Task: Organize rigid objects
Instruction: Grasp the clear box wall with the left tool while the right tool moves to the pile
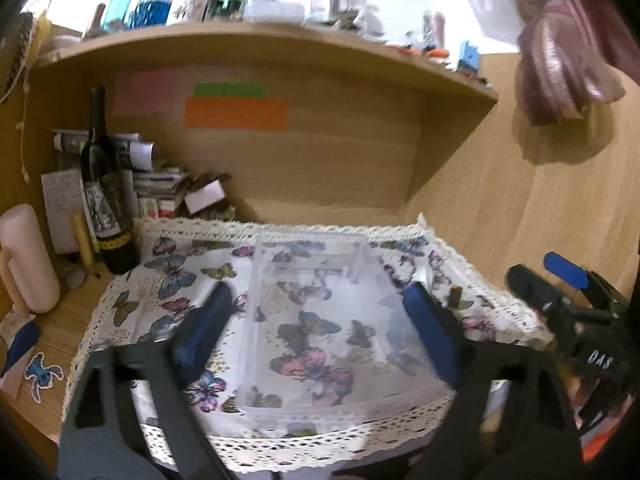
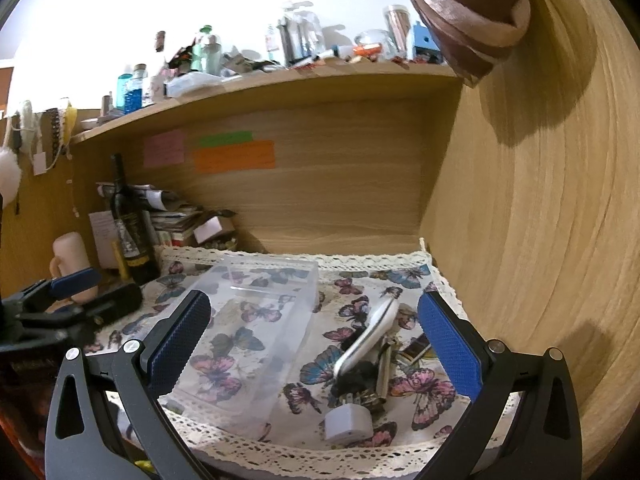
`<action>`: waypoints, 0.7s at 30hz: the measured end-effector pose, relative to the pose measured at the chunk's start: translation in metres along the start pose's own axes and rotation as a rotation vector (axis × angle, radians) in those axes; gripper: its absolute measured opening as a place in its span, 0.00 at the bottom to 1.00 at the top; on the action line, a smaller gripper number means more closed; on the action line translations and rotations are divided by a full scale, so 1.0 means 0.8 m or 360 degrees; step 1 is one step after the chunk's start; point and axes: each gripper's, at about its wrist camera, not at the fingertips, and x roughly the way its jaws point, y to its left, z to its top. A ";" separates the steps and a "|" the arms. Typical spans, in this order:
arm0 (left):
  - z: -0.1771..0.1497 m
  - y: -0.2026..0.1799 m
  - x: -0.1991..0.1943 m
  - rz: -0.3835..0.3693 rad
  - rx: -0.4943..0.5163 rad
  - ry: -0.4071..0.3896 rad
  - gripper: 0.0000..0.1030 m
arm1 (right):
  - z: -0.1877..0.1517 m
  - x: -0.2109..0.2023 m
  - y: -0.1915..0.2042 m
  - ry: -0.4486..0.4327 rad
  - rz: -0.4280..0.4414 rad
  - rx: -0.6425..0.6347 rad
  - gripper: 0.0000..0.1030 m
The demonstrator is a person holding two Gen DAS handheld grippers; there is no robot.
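At frame centre of the left wrist view, the clear plastic box [image 1: 320, 312] lies on the butterfly cloth [image 1: 188, 264], seemingly empty despite the blur. The left gripper [image 1: 320, 320] straddles it, jaws wide, apparently not touching. Lower right in the right wrist view, the small objects [image 2: 368, 364] wait unsorted; the right gripper [image 2: 316, 352] gapes, holding nothing.

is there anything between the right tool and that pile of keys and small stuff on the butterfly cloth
Nothing visible blocks it. The right tool is open and the pile of keys and small stuff lies on the butterfly cloth straight ahead, between its fingers. The clear plastic box sits beside the pile, toward the left finger, not in front.
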 end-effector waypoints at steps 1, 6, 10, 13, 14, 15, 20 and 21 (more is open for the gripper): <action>0.002 0.005 0.005 0.0011 -0.0004 0.0021 0.78 | 0.000 0.002 -0.003 0.0009 -0.0007 0.0007 0.95; 0.011 0.032 0.035 0.0077 0.0007 0.0127 0.61 | -0.002 0.026 -0.026 0.0115 -0.0038 0.0056 0.81; 0.017 0.046 0.063 0.0096 0.0051 0.0232 0.50 | -0.005 0.048 -0.041 0.0210 -0.0054 0.0086 0.69; 0.019 0.056 0.089 0.0092 0.0079 0.0342 0.37 | -0.006 0.063 -0.049 0.0280 -0.0060 0.0101 0.61; 0.019 0.059 0.099 0.0096 0.0091 0.0381 0.35 | -0.006 0.070 -0.052 0.0311 -0.0063 0.0109 0.58; 0.019 0.061 0.105 0.0096 0.0099 0.0407 0.35 | -0.007 0.075 -0.054 0.0334 -0.0066 0.0111 0.56; 0.016 0.077 0.142 0.0064 0.0099 0.0554 0.26 | -0.010 0.108 -0.064 0.0472 -0.0089 0.0110 0.44; 0.015 0.081 0.148 0.0040 0.0083 0.0585 0.21 | -0.009 0.112 -0.065 0.0489 -0.0090 0.0108 0.44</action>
